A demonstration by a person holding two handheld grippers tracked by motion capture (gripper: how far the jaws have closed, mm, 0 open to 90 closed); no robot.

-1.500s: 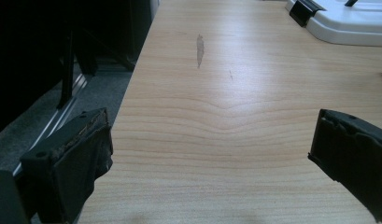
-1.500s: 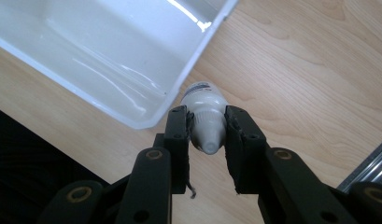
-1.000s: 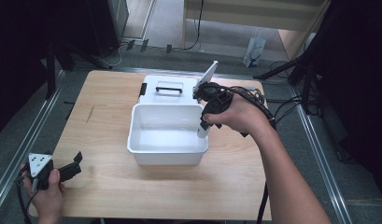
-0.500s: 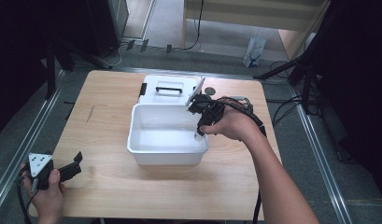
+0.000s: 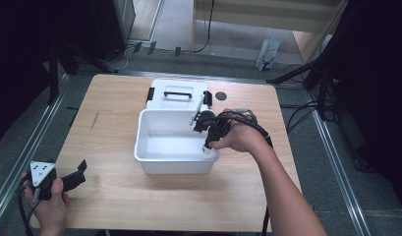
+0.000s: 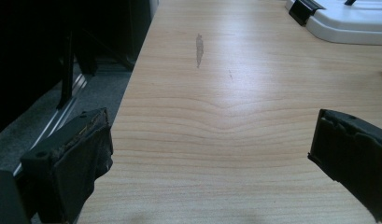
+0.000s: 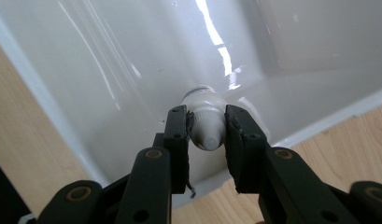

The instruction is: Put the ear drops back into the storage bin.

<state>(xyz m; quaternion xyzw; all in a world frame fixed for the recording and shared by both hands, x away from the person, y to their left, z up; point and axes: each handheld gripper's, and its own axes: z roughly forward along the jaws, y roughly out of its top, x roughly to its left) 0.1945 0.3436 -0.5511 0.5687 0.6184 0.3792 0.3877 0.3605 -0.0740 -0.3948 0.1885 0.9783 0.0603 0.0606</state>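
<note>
A white plastic bin [image 5: 154, 156] sits mid-table, with its lid [image 5: 159, 100] lying flat behind it. My right gripper [image 5: 207, 145] reaches down into the bin's right corner, shut on a small white bottle [image 7: 206, 122] held by its cap end between the jaws [image 5: 208, 150]. The bottle's far end is close to the bin's inner wall [image 7: 132, 74]. Near the table's front left corner, my left gripper [image 5: 73, 178] rests low, its jaws wide apart with only bare wood between the pads [image 6: 76, 158].
A small dark round disc [image 5: 220, 95] lies on the table behind the bin, right of the lid. The lid has black latches [image 6: 306, 8] and a handle [image 5: 178, 90]. Metal rails run along the floor on both sides of the wooden table [image 5: 110, 206].
My right gripper has swung down from above the bin's back right rim into the bin's right corner, carrying the white bottle lower. The left gripper has stayed put.
</note>
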